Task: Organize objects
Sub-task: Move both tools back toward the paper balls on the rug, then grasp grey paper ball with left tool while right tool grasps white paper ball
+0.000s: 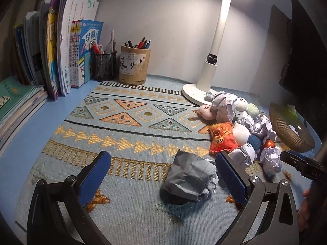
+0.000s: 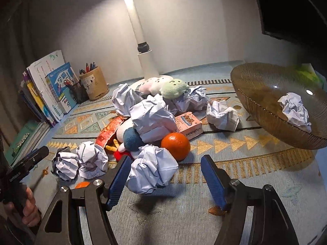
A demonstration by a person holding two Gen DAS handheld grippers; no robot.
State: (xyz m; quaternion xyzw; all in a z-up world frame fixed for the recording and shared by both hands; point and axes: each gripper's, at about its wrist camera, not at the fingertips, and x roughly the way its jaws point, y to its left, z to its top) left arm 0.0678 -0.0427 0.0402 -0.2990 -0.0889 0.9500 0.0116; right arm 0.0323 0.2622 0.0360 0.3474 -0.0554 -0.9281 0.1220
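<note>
A heap of crumpled paper balls (image 2: pixel 151 120), plush toys (image 2: pixel 173 88), an orange (image 2: pixel 175 146), a pink carton (image 2: pixel 189 125) and a red snack bag (image 1: pixel 221 139) lies on the patterned mat. A brown glass bowl (image 2: pixel 255 94) at the right holds one paper ball (image 2: pixel 295 109). My left gripper (image 1: pixel 163 171) is open, with a grey crumpled paper (image 1: pixel 189 178) lying between its fingers, nearer the right one. My right gripper (image 2: pixel 165 173) is open around a paper ball (image 2: pixel 152 169) that rests against its left finger.
Books (image 1: pixel 61 55) stand at the back left beside a mesh pen cup (image 1: pixel 104 65) and a bamboo pen holder (image 1: pixel 133 65). A white lamp (image 1: pixel 210 73) stands behind the heap. The mat (image 1: pixel 126 134) left of the heap is bare. A dark monitor (image 2: pixel 290 8) hangs at the right.
</note>
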